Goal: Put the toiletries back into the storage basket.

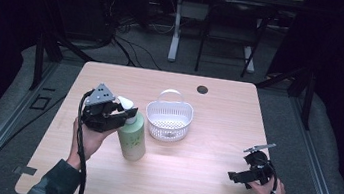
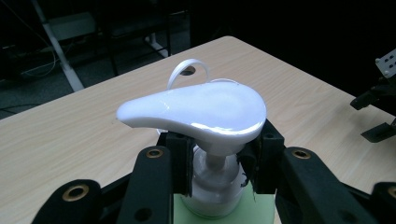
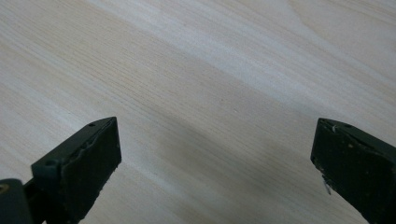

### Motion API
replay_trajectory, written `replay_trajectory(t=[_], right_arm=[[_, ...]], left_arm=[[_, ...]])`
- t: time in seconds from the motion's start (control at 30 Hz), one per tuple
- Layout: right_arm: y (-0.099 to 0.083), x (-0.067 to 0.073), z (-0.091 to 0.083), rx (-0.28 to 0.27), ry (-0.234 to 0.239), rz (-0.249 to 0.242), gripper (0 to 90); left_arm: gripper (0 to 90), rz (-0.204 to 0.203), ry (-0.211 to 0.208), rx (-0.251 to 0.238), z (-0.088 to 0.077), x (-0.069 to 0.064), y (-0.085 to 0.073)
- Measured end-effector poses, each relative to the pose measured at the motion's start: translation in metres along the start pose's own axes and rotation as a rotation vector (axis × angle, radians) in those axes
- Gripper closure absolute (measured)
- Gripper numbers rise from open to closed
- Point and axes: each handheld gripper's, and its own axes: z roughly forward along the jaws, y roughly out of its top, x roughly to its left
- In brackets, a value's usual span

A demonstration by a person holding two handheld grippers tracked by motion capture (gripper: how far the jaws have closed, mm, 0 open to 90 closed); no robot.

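Pale wood makes up the surface [image 1: 190, 175], and in the high view we see the green pump bottle [image 1: 132, 139] upright left of centre, the left gripper [image 1: 116, 112] clenched on its neck. Just right stands a white basket [image 1: 168, 119]. At lower right the right gripper [image 1: 240, 176] rests released.

From the left gripper view, we find black pads [image 2: 182, 158] pressing the neck under the white pump head [image 2: 196, 112].

Our right gripper view shows spread jaws over bare wood.

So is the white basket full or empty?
Empty. In the high view the white basket shows its bare holed bottom with nothing inside, and the green pump bottle stands outside it on the table.
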Motion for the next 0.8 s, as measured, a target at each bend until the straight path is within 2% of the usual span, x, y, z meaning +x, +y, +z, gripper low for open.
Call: replay_trajectory(t=[0.4, 0.8], right_arm=[[-0.0002, -0.0003, -0.0001, 0.001, -0.003, -0.001, 1.5], [-0.0004, -0.0005, -0.0014, -0.003, -0.011, -0.002, 1.5]], left_arm=[[67.9, 0.003, -0.002, -0.012, 0.0014, -0.0002, -0.0002], [67.9, 0.019, -0.01, 0.003, 0.0027, -0.0035, 0.0028]])
